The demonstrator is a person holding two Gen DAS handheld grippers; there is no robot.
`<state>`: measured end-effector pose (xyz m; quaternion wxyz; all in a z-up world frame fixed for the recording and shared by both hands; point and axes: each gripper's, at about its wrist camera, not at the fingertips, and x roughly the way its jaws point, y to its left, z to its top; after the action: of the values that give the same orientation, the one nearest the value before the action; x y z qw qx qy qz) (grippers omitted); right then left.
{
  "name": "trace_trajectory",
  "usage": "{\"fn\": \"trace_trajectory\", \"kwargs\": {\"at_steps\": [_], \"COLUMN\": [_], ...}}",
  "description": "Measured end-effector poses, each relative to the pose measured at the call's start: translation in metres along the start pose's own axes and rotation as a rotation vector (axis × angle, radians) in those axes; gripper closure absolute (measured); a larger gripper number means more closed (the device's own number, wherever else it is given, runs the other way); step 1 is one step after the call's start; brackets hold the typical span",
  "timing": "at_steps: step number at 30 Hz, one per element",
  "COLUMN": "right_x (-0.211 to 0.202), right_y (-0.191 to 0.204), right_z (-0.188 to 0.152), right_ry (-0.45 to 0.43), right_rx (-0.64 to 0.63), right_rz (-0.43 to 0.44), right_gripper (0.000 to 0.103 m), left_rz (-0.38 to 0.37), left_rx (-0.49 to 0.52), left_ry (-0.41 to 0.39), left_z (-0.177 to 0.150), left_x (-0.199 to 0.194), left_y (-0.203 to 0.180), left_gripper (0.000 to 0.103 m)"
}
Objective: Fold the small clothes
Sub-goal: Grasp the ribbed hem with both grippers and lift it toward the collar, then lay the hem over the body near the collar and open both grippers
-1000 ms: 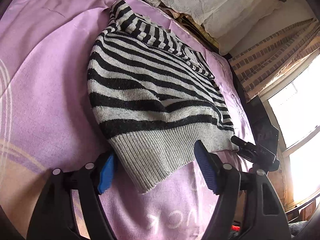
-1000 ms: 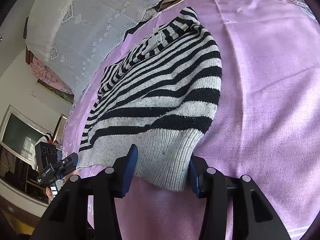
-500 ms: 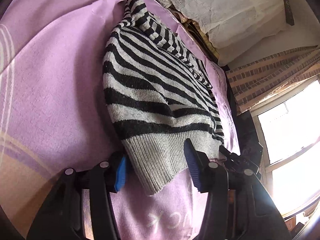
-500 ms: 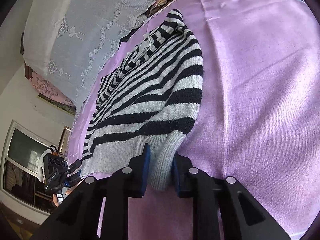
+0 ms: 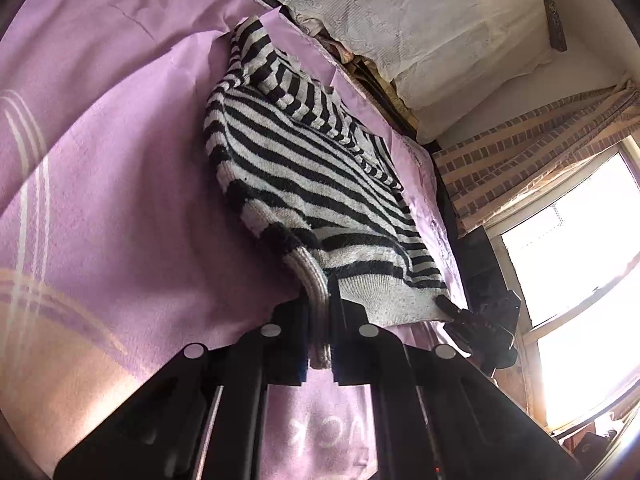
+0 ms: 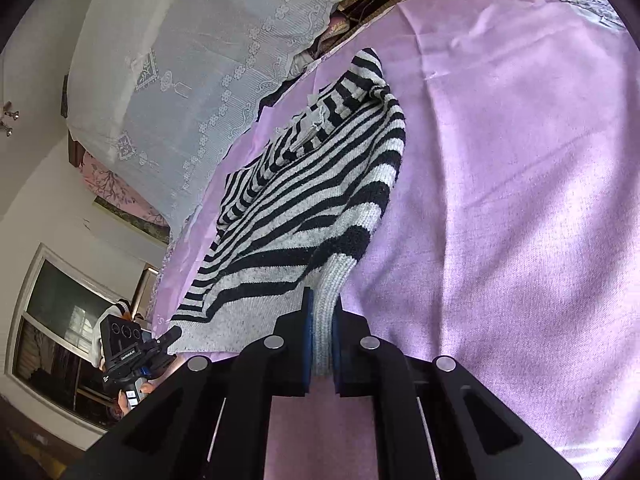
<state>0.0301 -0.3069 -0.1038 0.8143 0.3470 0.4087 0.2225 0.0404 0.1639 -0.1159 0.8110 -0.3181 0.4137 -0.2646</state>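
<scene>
A black-and-grey striped knit sweater [image 5: 312, 184] lies on a purple bedspread [image 5: 120, 200], collar at the far end and grey ribbed hem nearest me. My left gripper [image 5: 320, 320] is shut on the hem's left corner, which bunches up between the blue pads. In the right wrist view the same sweater [image 6: 320, 200] has its right hem corner pinched in my right gripper [image 6: 321, 320], whose jaws are closing on the ribbing. Each gripper shows in the other's view at the hem's far corner: the right one [image 5: 476, 320], the left one [image 6: 160, 340] with a hand on it.
White lace-covered bedding [image 5: 420, 20] is piled along the far edge of the bed. A bright window [image 5: 580, 260] and a brick-pattern curtain [image 5: 540, 152] stand to the right. The purple bedspread [image 6: 500, 160] stretches wide on both sides of the sweater.
Both grippers went from open around the hem to pinching it. The hem corners now gather into ridges between the pads, and both views have edged forward over the sweater.
</scene>
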Motion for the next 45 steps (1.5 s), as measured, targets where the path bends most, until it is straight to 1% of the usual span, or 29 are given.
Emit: {"fn": "trace_trajectory", "kwargs": {"at_steps": [3,7,10,16,21,29,36,40,45], "right_x": [-0.004,-0.007,-0.006,0.006,0.027,0.057,0.091,0.121,0.166], "right_y": [0.005,0.013,0.02,0.034,0.045,0.056,0.053,0.047,0.031], "right_z": [0.011,0.029,0.046,0.086,0.12,0.179,0.233,0.263,0.294], "right_ry": [-0.011,-0.031,-0.045,-0.068,-0.07,-0.088,-0.098,-0.097,-0.076], "right_rx": [0.012,0.017,0.005,-0.014,-0.022,-0.021,0.0,0.017,0.05], "right_rz": [0.047,0.093,0.103,0.092,0.087,0.082,0.073,0.068,0.044], "right_gripper": [0.095,0.095,0.095,0.095,0.095,0.095,0.095,0.095,0.095], "left_rz": [-0.017,-0.001,0.011,0.034,0.065,0.086,0.112,0.137,0.155], "left_rx": [0.022,0.075,0.092,0.1,0.113,0.109,0.107,0.1,0.054], "left_ry": [-0.029,-0.062,-0.07,-0.087,-0.115,-0.155,-0.193,-0.202,-0.191], "left_z": [0.015,0.036,0.053,0.092,0.122,0.173,0.219,0.244,0.272], "left_x": [-0.005,-0.005,0.0,0.012,0.02,0.035,0.058,0.077,0.105], "left_y": [-0.013,-0.032,-0.039,-0.046,-0.05,-0.051,-0.049,-0.039,-0.014], "left_gripper": [0.096,0.096,0.096,0.096,0.096,0.096,0.096,0.096,0.096]}}
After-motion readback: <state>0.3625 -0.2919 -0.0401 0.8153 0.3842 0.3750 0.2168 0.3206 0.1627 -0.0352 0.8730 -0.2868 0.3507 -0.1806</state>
